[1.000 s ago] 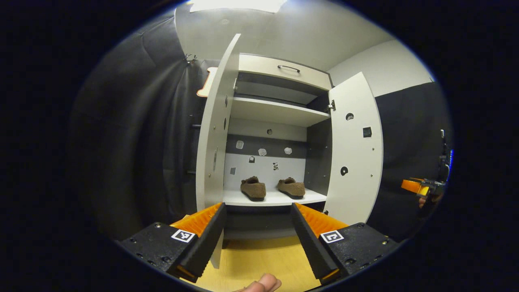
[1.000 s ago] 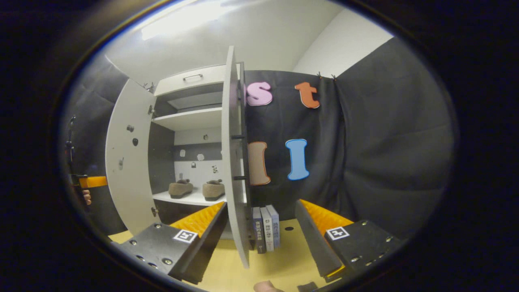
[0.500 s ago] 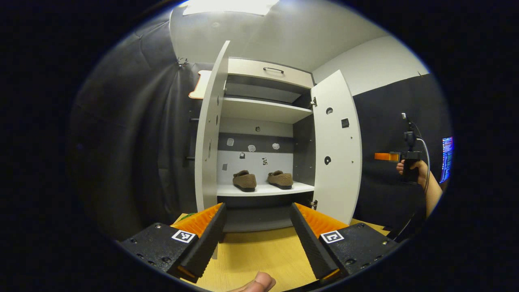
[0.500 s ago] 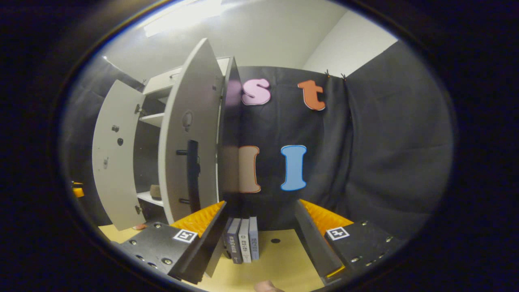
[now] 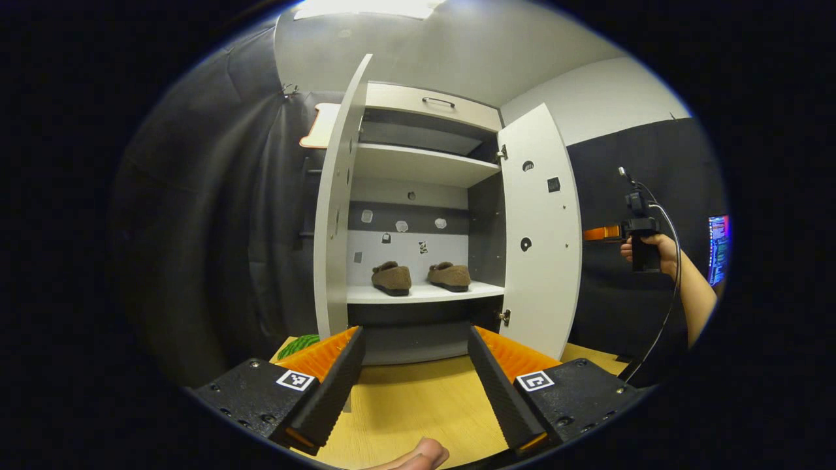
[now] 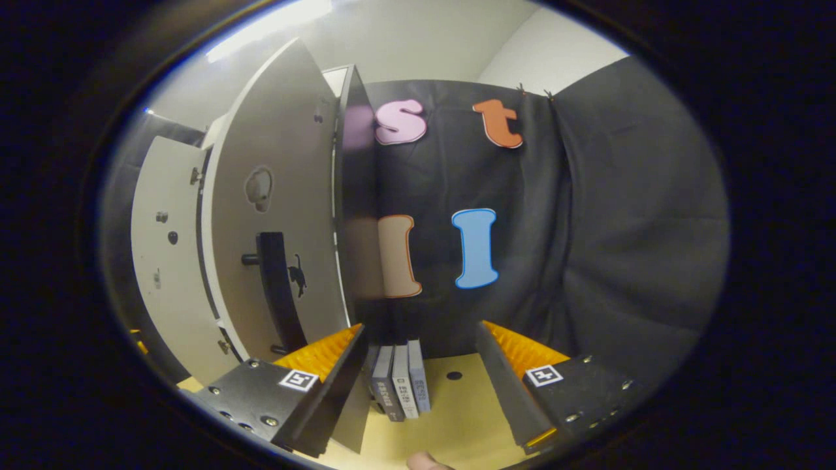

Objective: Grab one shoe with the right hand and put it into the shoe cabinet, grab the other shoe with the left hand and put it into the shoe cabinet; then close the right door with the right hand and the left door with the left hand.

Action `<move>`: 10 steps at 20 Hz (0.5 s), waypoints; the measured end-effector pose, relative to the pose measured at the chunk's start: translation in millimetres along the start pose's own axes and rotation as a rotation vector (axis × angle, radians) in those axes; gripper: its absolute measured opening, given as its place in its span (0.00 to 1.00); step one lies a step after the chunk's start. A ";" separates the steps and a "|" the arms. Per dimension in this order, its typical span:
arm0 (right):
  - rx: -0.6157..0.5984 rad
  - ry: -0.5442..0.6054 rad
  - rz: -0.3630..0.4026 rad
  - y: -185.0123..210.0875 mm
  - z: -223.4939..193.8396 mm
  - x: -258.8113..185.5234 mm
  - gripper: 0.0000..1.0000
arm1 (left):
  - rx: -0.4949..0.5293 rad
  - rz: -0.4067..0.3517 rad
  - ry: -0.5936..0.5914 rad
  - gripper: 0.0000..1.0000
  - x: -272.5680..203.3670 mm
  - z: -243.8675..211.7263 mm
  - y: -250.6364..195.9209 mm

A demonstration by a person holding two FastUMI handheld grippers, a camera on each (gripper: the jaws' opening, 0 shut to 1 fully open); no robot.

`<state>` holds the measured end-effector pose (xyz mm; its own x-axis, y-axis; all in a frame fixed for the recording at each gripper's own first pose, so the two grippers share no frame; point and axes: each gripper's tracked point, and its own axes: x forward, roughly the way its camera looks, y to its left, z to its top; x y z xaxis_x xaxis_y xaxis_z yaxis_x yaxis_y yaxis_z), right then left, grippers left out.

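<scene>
Shoes (image 5: 421, 277) sit side by side on the lower shelf (image 5: 424, 293) of the cabinet (image 5: 431, 108), apart from each other, long axes running front to back, which end faces out too small to tell; they look soft and light, and need no more handling. What remains is the doors, stiff flat panels that should swing easily on their hinges. Right door (image 6: 277, 215) stands partly swung, tall axis upright, its outer face toward the right tongs (image 6: 418, 356) with a dark vertical handle (image 6: 277, 287) on it; I would push flat on that face near the handle, far from the hinge, not pinch it. Right tongs are wide open, holding nothing, close beside the door's lower edge, contact unclear; books (image 6: 400, 385) stand on the table (image 6: 457, 418) just ahead. Left door (image 5: 334, 196) is open edge-on to the left tongs (image 5: 415, 362), which gape empty and well back from it
</scene>
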<state>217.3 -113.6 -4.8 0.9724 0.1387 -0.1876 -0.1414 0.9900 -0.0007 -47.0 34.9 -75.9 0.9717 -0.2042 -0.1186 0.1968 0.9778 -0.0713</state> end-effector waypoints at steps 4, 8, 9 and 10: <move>-0.043 0.028 0.040 40.5 -13.4 7.4 0.99 | 0.007 0.021 -0.002 0.96 -4.4 -0.8 14.6; -0.037 0.010 0.053 66.5 -14.7 1.0 0.92 | 0.009 0.018 -0.030 0.96 -12.5 4.7 14.3; -0.024 0.006 0.068 82.2 -17.3 3.5 0.92 | 0.005 0.009 -0.029 0.96 -12.5 4.4 12.3; -0.020 0.003 0.080 91.0 -18.1 4.4 0.92 | 0.000 -0.003 -0.022 0.96 -12.7 2.9 8.9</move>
<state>205.4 -23.4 -23.4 0.9573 0.2174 -0.1908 -0.2225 0.9749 -0.0054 -57.2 46.3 -72.2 0.9738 -0.2060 -0.0967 0.1996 0.9773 -0.0712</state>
